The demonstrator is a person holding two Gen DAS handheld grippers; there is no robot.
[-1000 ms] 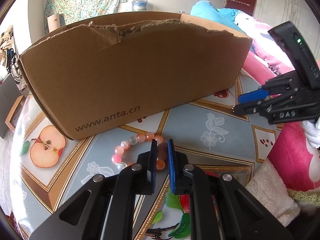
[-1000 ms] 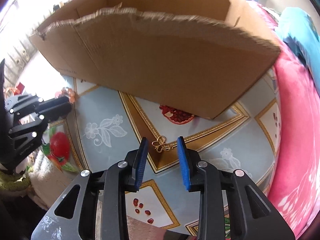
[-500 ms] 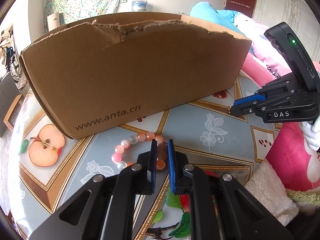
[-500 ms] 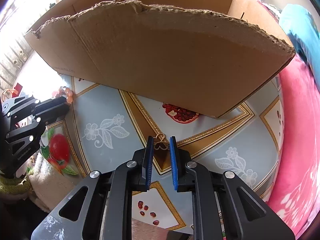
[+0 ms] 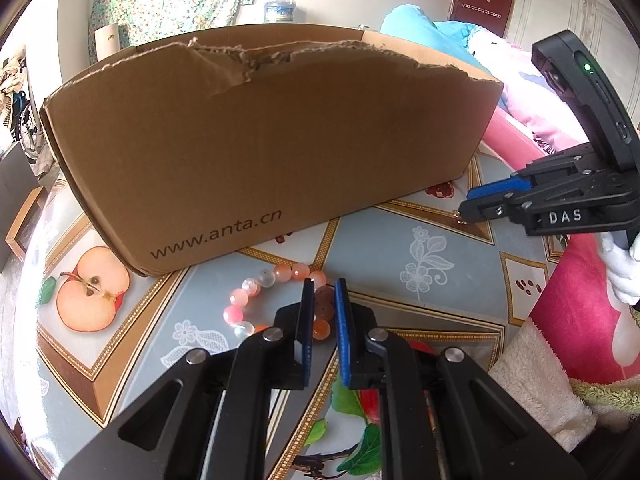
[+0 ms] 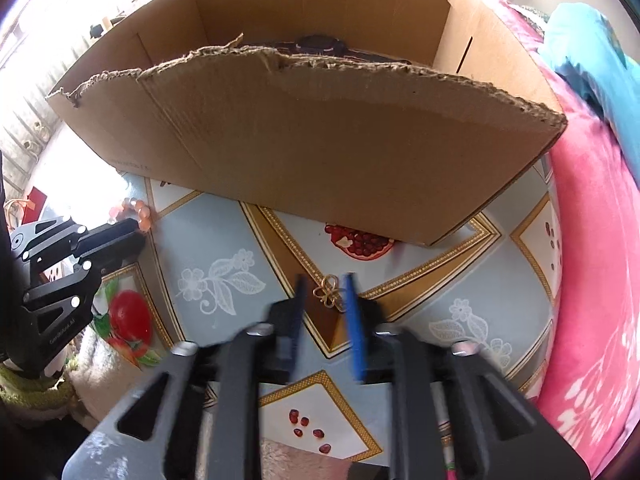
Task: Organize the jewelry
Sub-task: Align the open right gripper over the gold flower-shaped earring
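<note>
A pink and orange bead bracelet (image 5: pixel 276 292) lies on the patterned tablecloth in front of the cardboard box (image 5: pixel 272 136). My left gripper (image 5: pixel 323 292) is shut on the bracelet's near beads, at table height. A small gold clover-shaped piece (image 6: pixel 329 295) sits between the fingers of my right gripper (image 6: pixel 325 300), which looks shut on it and lifted; the view is blurred. The right gripper also shows in the left wrist view (image 5: pixel 476 210), with the gold piece at its tip. The open box (image 6: pixel 304 128) holds dark items inside.
The tablecloth (image 6: pixel 224 248) has fruit and flower prints. A pink blanket (image 6: pixel 592 280) lies along the right. A cream towel (image 5: pixel 536 384) sits at the table's near right edge. The left gripper shows at the left of the right wrist view (image 6: pixel 108 240).
My right gripper closed around the gold piece and has risen; the box interior now shows. The left gripper stayed still, shut on the bracelet.
</note>
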